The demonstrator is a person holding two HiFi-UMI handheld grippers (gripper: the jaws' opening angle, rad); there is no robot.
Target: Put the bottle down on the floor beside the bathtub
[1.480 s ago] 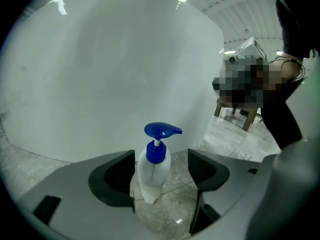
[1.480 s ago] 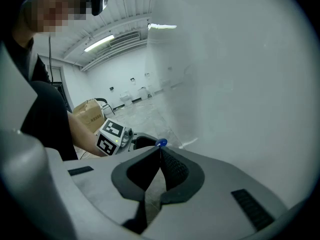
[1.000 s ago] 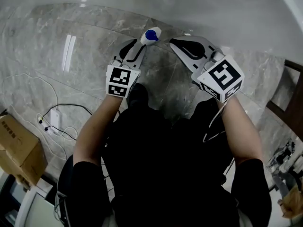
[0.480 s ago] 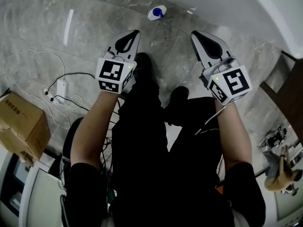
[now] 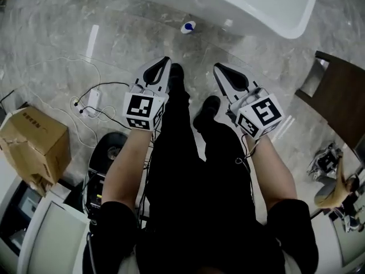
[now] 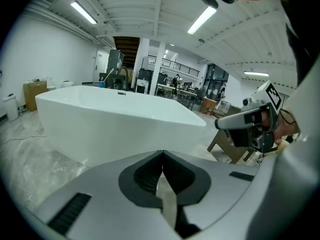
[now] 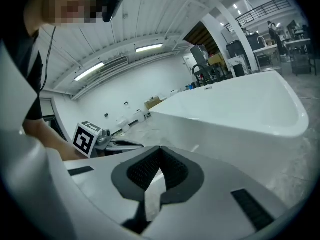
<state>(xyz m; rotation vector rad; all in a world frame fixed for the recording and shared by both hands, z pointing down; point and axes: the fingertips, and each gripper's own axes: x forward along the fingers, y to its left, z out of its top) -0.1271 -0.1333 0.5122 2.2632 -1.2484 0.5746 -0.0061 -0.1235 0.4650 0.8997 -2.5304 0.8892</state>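
The bottle (image 5: 188,27) sits on the floor (image 5: 125,33) just beside the bathtub (image 5: 256,7), well apart from both grippers. It lies at one o'clock from the left gripper (image 5: 163,63) and at eleven o'clock from the right gripper (image 5: 219,68). Both pairs of jaws are pressed together, empty.

Left tongs (image 5: 166,59) now off bottle (image 5: 188,27)

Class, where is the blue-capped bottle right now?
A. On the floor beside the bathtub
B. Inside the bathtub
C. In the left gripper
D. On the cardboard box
A: the bottle rests on the grey floor just outside the bathtub wall.
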